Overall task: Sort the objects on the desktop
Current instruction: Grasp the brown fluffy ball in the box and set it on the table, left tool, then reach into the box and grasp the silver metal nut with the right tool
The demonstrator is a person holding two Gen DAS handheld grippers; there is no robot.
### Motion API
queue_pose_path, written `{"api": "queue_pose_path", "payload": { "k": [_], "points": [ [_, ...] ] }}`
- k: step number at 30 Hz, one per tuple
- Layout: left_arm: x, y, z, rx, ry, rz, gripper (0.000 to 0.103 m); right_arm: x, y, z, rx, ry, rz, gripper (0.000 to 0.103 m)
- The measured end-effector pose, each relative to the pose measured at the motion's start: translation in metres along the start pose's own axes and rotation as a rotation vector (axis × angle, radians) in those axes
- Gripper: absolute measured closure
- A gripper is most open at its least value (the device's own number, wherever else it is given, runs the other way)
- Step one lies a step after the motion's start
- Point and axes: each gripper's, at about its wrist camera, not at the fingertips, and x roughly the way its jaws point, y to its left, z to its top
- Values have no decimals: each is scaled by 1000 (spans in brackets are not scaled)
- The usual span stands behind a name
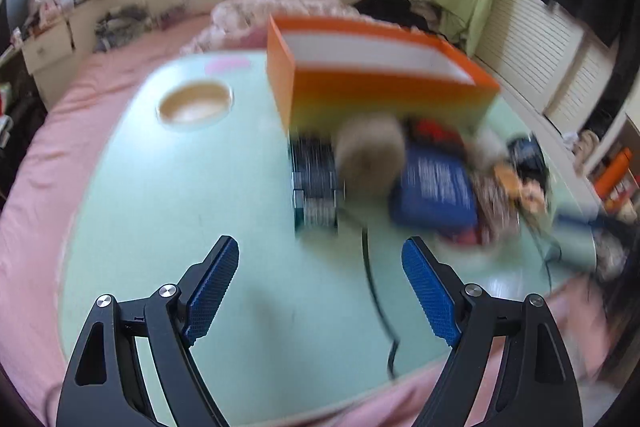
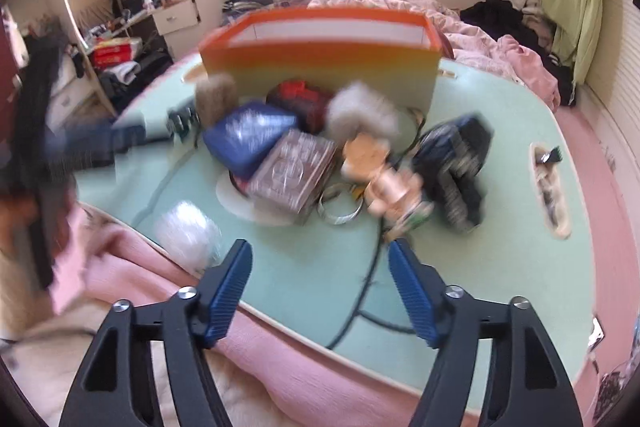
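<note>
Both views are motion-blurred. An open orange box (image 1: 384, 83) (image 2: 320, 55) stands at the back of the pale green table (image 1: 192, 195) (image 2: 492, 259). In front of it lies a pile: a blue pouch (image 1: 436, 187) (image 2: 248, 139), a beige fluffy ball (image 1: 370, 151) (image 2: 214, 99), a patterned tin (image 2: 294, 171), a small doll (image 2: 384, 179), a metal ring (image 2: 340, 203) and a dark bundle (image 2: 456, 167). My left gripper (image 1: 320, 251) is open and empty above the near table. My right gripper (image 2: 320, 251) is open and empty at the table's near edge.
A round cup recess (image 1: 196, 103) sits at the table's left. A black cable (image 1: 376, 291) (image 2: 360, 295) runs toward the near edge. A slot (image 2: 548, 183) with small items is at the table's right. Pink bedding (image 2: 280, 367) surrounds the table. A white fluffy ball (image 2: 186, 231) lies at the near edge.
</note>
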Motion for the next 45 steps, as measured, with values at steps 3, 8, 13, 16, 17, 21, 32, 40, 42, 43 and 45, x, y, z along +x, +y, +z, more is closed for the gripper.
{"api": "queue_pose_path", "payload": {
  "k": [3,8,13,16,17,21,32,40,42,43,45],
  "points": [
    [4,-13,-12,50,-36,71,19,-26,-18,52,57,-86,-60,37],
    [13,-34,-17,128,-74,98,1,15,-40,143,155,110,-1,76],
    [11,-33,-24,112,-113,102,0,83,-39,185,181,336,-79,72],
    [12,-34,-24,112,-117,102,0,115,-31,190,136,446,-161,57],
    [11,-34,-25,113,-118,102,0,124,-28,190,118,471,-203,57],
    [14,-31,-25,115,-121,100,0,157,-27,188,70,564,-324,57],
    [14,-34,-25,120,-127,93,0,168,-37,167,143,592,-207,98],
    [14,-34,-24,120,-127,92,0,120,-40,197,214,563,-183,60],
    [14,-33,-24,121,-127,91,0,115,-37,202,202,572,-219,56],
    [14,-33,-24,121,-127,91,0,119,-39,201,207,586,-232,56],
    [14,-33,-24,122,-127,90,0,135,-43,195,217,645,-247,56]
  ]
}}
